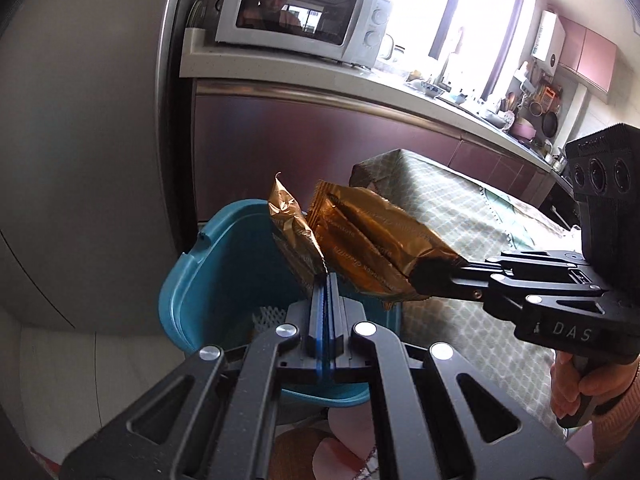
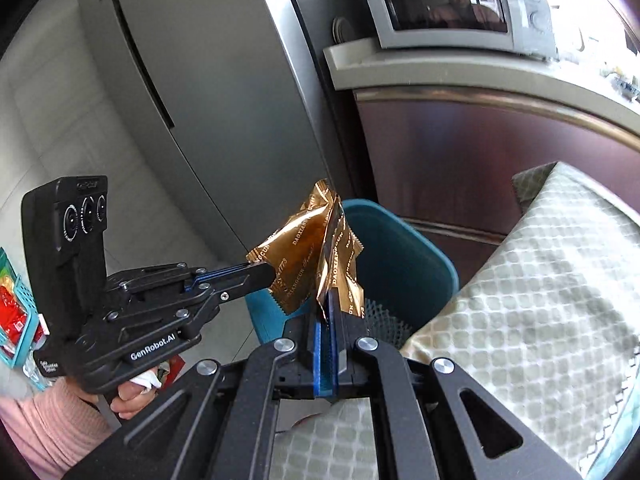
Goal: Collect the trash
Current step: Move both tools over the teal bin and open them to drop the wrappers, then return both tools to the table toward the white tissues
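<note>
A teal trash bin [image 1: 180, 280] stands on the floor between the fridge and the table, its mouth open. My left gripper [image 1: 326, 280] is shut on a crumpled gold wrapper [image 1: 290, 228] right above the bin. From the right, my right gripper [image 1: 420, 280] is shut on a larger gold wrapper [image 1: 372, 240], which touches the first. In the right wrist view my right gripper [image 2: 328, 296] pinches its wrapper [image 2: 346, 256] over the bin [image 2: 420, 248], while my left gripper [image 2: 266, 276] holds the other wrapper [image 2: 288, 260] from the left.
A table with a checked cloth [image 1: 460, 208] borders the bin on the right. A grey fridge [image 2: 200, 80] stands to the left. A microwave [image 1: 296, 12] sits on the counter behind. A teal basket with red packets [image 2: 16, 312] is at the far left.
</note>
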The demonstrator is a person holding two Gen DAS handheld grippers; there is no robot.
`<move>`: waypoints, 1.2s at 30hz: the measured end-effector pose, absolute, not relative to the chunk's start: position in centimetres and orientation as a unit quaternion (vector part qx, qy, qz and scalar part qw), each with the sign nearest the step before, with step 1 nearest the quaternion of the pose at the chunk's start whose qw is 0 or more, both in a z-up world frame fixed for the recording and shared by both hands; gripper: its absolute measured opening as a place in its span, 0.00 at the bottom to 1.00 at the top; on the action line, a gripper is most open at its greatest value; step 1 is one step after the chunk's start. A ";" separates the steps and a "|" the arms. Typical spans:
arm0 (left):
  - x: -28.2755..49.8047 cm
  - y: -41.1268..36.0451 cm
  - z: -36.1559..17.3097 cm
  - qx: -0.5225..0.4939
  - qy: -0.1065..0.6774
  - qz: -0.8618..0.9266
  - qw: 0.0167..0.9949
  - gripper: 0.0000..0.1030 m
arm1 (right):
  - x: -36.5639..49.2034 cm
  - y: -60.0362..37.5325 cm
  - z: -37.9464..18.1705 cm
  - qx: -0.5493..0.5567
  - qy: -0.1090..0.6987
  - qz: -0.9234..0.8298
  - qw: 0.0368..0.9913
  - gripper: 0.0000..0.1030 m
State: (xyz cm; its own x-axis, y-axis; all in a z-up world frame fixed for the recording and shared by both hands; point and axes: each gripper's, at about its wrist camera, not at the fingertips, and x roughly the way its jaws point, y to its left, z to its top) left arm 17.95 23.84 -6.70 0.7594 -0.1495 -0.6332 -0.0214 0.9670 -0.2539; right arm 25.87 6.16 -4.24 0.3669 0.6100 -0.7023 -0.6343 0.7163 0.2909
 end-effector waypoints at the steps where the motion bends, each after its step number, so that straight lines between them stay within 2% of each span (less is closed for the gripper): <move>1: 18.1 23.9 -7.1 -0.124 0.347 -0.034 0.929 0.02 | 26.1 6.4 -4.5 -0.013 0.423 0.373 0.826 0.03; 10: 20.1 23.8 -9.7 -0.123 0.373 -0.023 0.920 0.02 | 27.8 7.5 -6.4 -0.006 0.453 0.358 0.817 0.12; 18: 19.8 22.2 -10.1 -0.117 0.375 -0.032 0.919 0.02 | 27.0 6.0 -6.0 0.003 0.441 0.353 0.825 0.18; 22: 19.0 20.7 -8.9 -0.102 0.359 -0.045 0.927 0.09 | 25.9 5.0 -5.0 0.000 0.424 0.354 0.834 0.19; 25: 18.3 19.1 -7.5 -0.092 0.341 -0.064 0.933 0.14 | 24.4 3.5 -3.9 -0.004 0.404 0.353 0.844 0.26; 30: 17.2 16.1 -5.3 -0.072 0.316 -0.101 0.941 0.21 | 22.0 0.0 -1.9 -0.002 0.373 0.343 0.862 0.27; 36: 16.1 11.4 -3.5 -0.048 0.300 -0.153 0.940 0.29 | 18.8 -4.9 0.1 0.002 0.340 0.315 0.886 0.36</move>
